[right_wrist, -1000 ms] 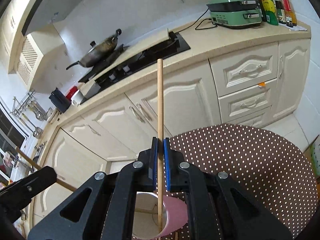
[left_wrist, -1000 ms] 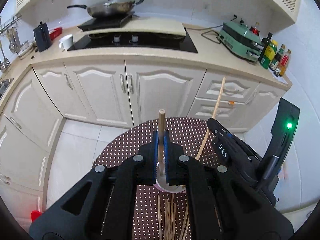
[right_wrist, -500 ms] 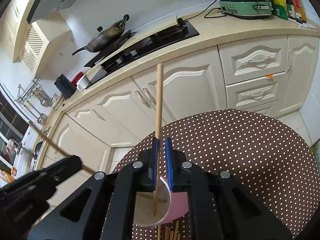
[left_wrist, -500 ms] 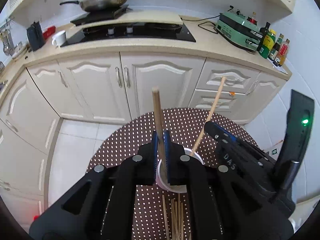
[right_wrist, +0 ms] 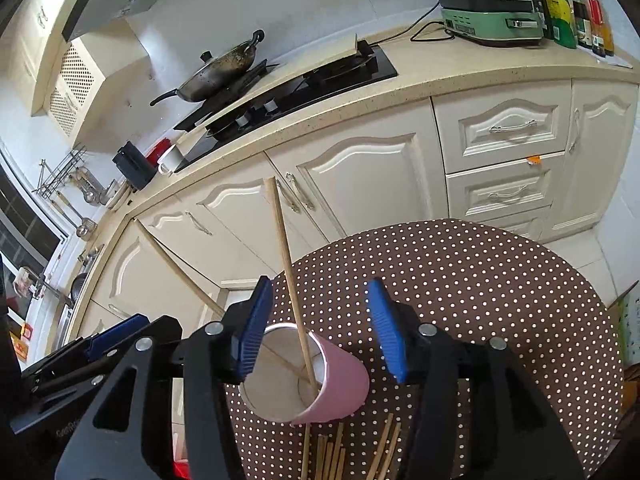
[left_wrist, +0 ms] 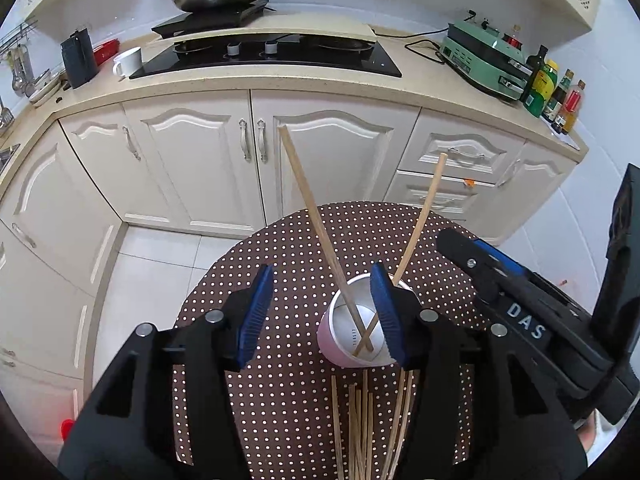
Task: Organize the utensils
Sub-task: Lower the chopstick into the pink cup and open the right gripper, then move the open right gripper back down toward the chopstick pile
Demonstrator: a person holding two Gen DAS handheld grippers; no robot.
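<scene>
Left wrist view: left gripper (left_wrist: pixel 322 316) jaws opening, nothing pinched between them. Two chopsticks (left_wrist: pixel 316 224) stand crossed in the pink paper cup (left_wrist: pixel 352 336) on the dotted counter (left_wrist: pixel 280 360); loose chopsticks (left_wrist: pixel 360 420) lie just before the cup. Judgement: back off straight, clear of the leaning sticks, so the cup isn't tipped. Right gripper (left_wrist: pixel 500 280) body reads "DAS"; tiny print inside the cup is illegible.

Right wrist view: right gripper (right_wrist: pixel 320 324) jaws also opening, one released chopstick (right_wrist: pixel 288 276) between them, untouched. No writing legible.
</scene>
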